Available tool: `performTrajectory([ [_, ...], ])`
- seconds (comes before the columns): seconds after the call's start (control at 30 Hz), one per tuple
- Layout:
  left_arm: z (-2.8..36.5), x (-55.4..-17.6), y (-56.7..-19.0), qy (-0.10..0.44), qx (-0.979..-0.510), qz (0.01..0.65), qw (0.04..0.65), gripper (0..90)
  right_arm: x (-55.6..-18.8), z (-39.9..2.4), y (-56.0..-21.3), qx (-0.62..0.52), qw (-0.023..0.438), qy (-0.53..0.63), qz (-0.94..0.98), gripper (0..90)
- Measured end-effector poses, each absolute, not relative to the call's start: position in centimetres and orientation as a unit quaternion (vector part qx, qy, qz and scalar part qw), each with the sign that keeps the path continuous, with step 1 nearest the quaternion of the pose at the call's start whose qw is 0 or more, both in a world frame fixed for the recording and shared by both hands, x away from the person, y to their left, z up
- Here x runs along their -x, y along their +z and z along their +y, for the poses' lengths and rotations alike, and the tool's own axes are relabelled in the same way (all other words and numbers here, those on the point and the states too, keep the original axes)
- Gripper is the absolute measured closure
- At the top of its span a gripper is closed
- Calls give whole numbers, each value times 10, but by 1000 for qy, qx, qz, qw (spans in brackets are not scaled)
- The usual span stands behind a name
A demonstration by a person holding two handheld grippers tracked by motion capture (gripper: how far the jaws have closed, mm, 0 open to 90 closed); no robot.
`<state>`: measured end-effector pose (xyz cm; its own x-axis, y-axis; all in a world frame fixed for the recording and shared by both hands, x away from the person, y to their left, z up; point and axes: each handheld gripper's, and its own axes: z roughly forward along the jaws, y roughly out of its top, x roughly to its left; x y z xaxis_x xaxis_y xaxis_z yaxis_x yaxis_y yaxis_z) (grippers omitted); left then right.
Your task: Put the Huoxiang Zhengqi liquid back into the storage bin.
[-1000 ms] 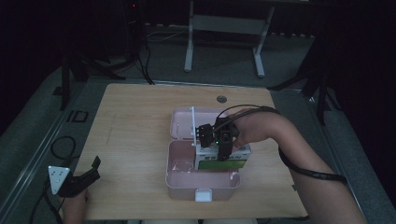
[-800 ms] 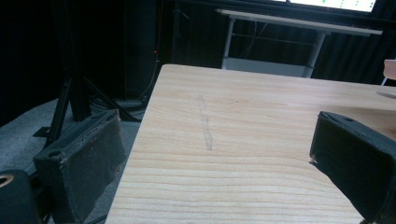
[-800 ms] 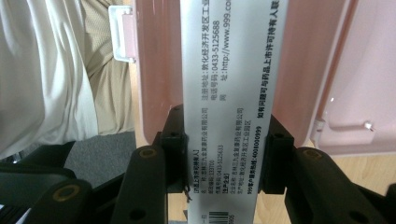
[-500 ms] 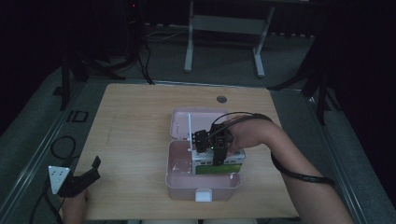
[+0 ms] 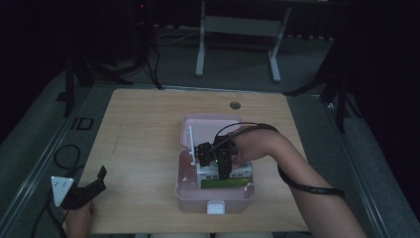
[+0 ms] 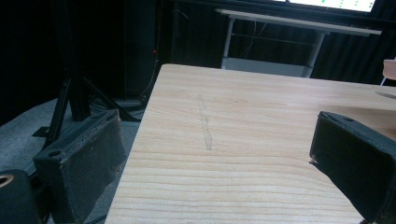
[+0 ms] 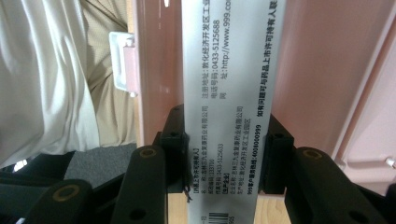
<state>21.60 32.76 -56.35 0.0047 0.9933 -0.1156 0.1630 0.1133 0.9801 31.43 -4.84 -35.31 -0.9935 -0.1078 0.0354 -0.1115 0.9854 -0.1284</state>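
An open pink case [image 5: 187, 197] sits near the middle of the wooden table [image 5: 138, 129], its lid [image 5: 210, 123] lying back. My right gripper [image 5: 221, 170] is shut on a white and green medicine carton [image 5: 225, 181] and holds it low inside the case. In the right gripper view the carton's white printed face [image 7: 229, 70] runs up between the two black pads [image 7: 175, 149], with the case's pink wall [image 7: 313, 70] behind it. My left gripper [image 5: 96, 181] rests at the table's near left corner, open and holding nothing [image 6: 215, 149].
A white panel [image 5: 189, 144] stands upright at the case's left side. The case's white latch [image 5: 216, 207] faces the near edge. A round grommet [image 5: 235, 105] marks the far part of the table. A metal stand [image 5: 237, 29] and cables lie on the floor beyond.
My right hand has come down and a little to the left with the carton, lower into the pink case. The left gripper has stayed put.
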Motion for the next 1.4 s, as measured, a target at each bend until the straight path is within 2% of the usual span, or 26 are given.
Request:
performTrajectory([
  [0.87, 327, -216, -563, 425, -515, 562, 489, 30, -320, -57, -431, -34, 53, 63, -996, 619],
  [1.4, 327, -216, -563, 424, -516, 561, 490, 30, -318, -62, -459, -34, 56, 61, -996, 618],
])
